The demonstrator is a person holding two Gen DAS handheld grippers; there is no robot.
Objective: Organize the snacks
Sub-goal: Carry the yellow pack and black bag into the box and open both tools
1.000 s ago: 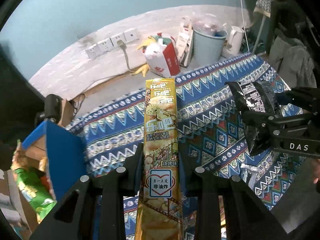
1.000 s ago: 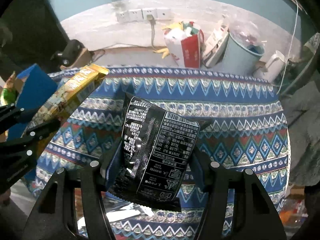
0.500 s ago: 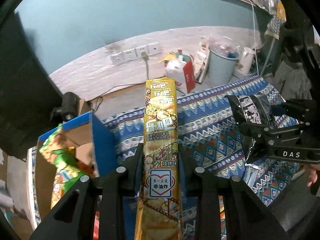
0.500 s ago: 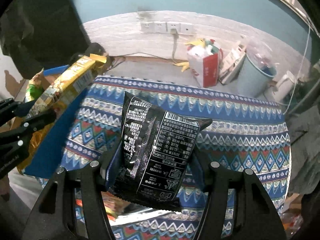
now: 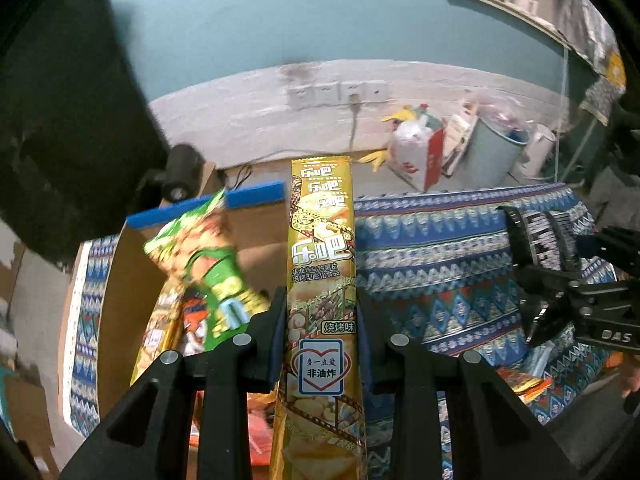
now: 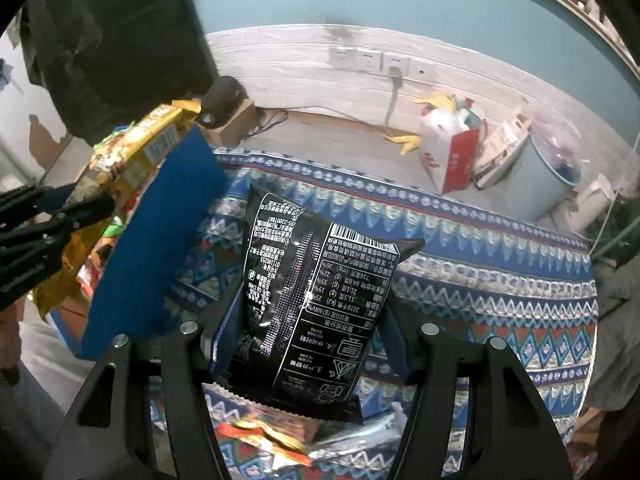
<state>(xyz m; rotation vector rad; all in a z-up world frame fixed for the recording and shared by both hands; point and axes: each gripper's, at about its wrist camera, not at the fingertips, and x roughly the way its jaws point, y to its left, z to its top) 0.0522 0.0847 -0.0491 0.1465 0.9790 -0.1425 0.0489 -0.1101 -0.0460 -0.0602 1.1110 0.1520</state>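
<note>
My left gripper (image 5: pixel 320 312) is shut on a long gold snack pack (image 5: pixel 321 264) and holds it upright over the edge of a blue-walled cardboard box (image 5: pixel 252 194). A green snack bag (image 5: pixel 208 264) and other packs stand inside the box. My right gripper (image 6: pixel 310 316) is shut on a black snack bag (image 6: pixel 308 292) and holds it above the patterned tablecloth (image 6: pixel 480 280). The right gripper also shows at the right of the left wrist view (image 5: pixel 560 280). The left gripper with the gold pack shows at the left of the right wrist view (image 6: pixel 60 216), beside the box's blue wall (image 6: pixel 160 240).
Loose orange and clear wrappers (image 6: pixel 272 436) lie on the cloth below the right gripper. On the floor behind the table stand a red-and-white bag (image 5: pixel 416 152), a pale bin (image 5: pixel 496 156) and a white kettle (image 5: pixel 538 152). A dark cabinet (image 5: pixel 60 100) is at left.
Both grippers moved left with their snacks. The left gripper now hangs over the box, whose inside and green bag have come into fuller view. The box's blue wall is nearer the right gripper.
</note>
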